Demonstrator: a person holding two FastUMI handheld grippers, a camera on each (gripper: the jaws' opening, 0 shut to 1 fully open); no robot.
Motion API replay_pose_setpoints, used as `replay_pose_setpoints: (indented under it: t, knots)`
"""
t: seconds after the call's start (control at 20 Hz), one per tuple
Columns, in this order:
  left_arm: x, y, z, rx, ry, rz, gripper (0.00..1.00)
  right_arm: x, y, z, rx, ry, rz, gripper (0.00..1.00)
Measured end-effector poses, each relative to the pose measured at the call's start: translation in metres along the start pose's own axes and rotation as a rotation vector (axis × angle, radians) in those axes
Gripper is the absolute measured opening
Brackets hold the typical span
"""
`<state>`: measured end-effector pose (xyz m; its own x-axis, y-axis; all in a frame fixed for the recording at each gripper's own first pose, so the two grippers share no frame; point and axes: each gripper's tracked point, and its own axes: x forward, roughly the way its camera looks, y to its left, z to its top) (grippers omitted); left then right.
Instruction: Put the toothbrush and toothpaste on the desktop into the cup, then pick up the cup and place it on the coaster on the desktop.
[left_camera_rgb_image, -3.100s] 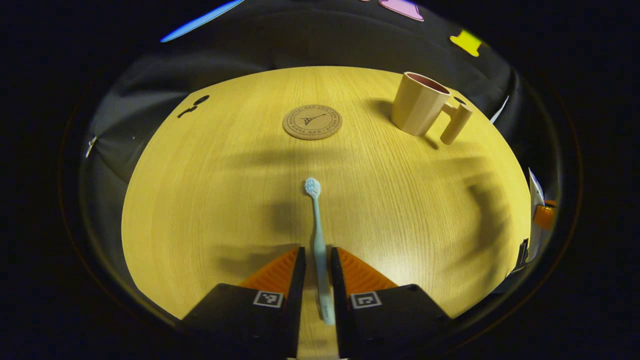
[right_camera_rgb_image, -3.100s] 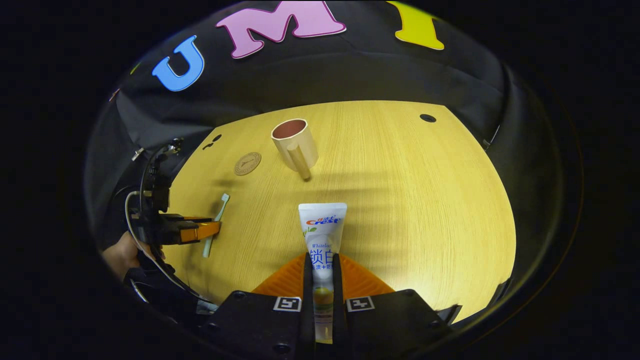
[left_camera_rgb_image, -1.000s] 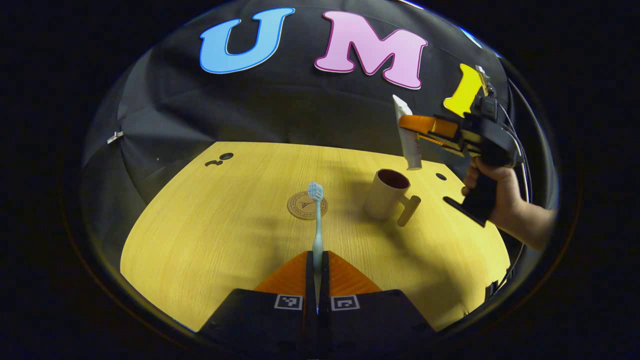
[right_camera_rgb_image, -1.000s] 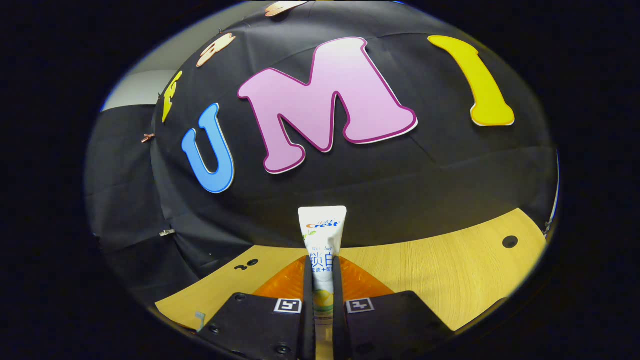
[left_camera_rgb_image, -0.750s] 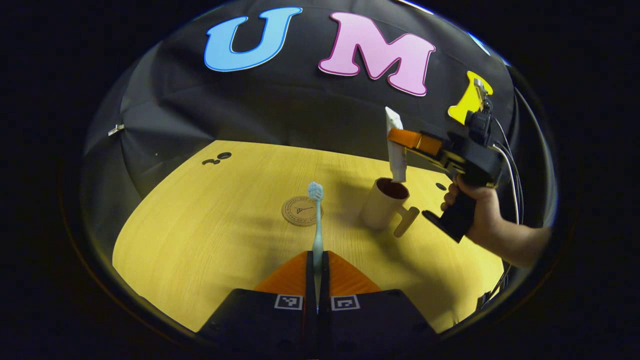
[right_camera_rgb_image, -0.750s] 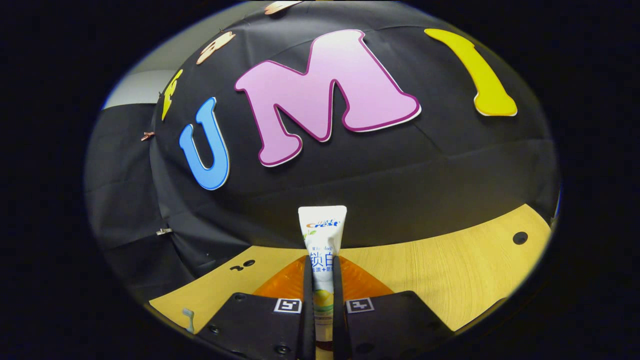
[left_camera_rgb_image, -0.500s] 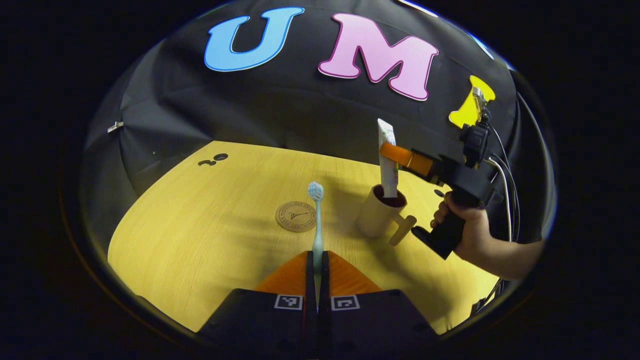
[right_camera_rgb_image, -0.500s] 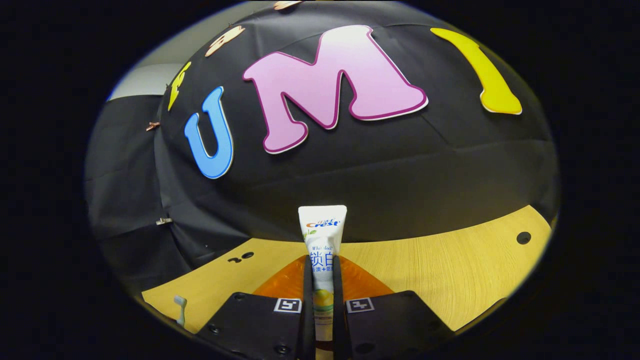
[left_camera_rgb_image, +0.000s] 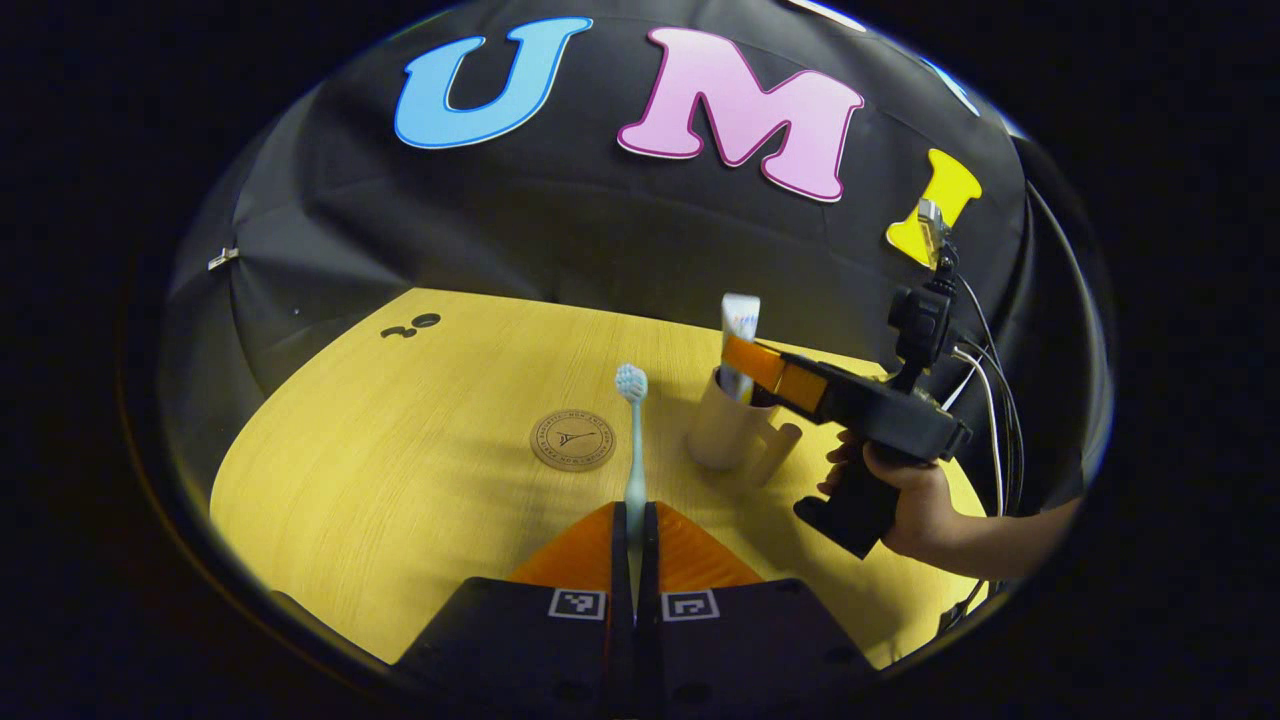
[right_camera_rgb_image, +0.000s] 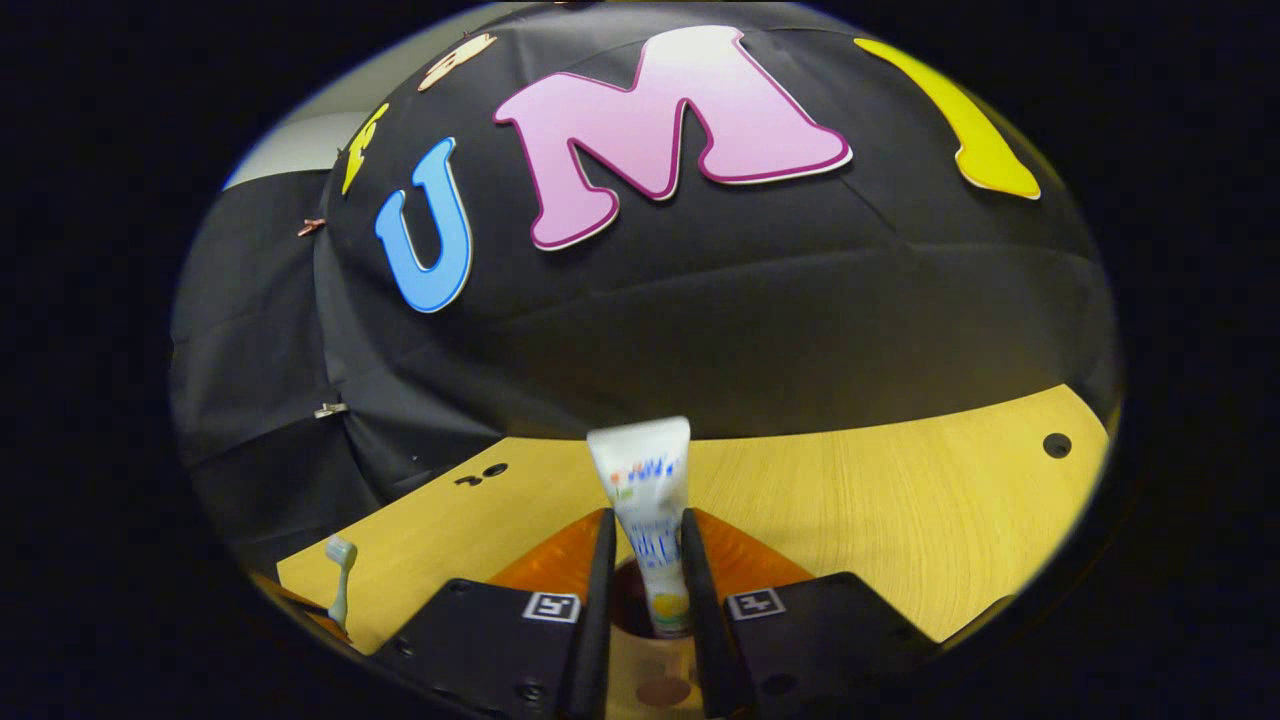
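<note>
1. The coaster (left_camera_rgb_image: 572, 440) lies bare near the middle of the tabletop (left_camera_rgb_image: 400, 450), left of the cup.
2. The left tongs (left_camera_rgb_image: 634, 530) are clamped on the toothbrush (left_camera_rgb_image: 633, 440), bristles up; hold it clear until the cup mouth frees.
3. The toothpaste (right_camera_rgb_image: 648, 500) stands in the cup (left_camera_rgb_image: 722, 436) toward the tabletop's far right edge. The right tongs (right_camera_rgb_image: 643, 560) look parted around the tube; withdraw straight up so the cup isn't tipped.
</note>
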<state>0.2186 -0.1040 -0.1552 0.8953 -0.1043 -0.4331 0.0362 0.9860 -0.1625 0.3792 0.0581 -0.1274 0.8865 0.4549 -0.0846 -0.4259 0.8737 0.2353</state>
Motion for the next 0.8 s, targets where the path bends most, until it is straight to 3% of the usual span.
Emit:
replay_pose_setpoints:
  t: [0.05,0.15,0.25,0.3,0.8]
  knots:
    - [0.001,-0.003,0.004,0.000,-0.010,-0.002,0.06,-0.003,0.000,0.003,-0.002,-0.008,-0.002,0.40]
    - [0.002,-0.010,0.015,-0.002,-0.036,-0.012,0.06,-0.012,-0.004,0.010,-0.007,-0.018,-0.011,0.72]
    - [-0.001,-0.022,0.033,0.003,-0.084,-0.031,0.06,-0.022,-0.015,0.017,-0.010,-0.021,-0.040,0.85]
    - [0.001,-0.029,0.044,0.006,-0.109,-0.046,0.06,-0.032,-0.023,0.021,-0.013,-0.026,-0.063,0.97]
    - [0.054,-0.110,0.150,0.009,-0.381,-0.225,0.06,-0.096,-0.118,0.026,-0.013,0.012,-0.287,0.98]
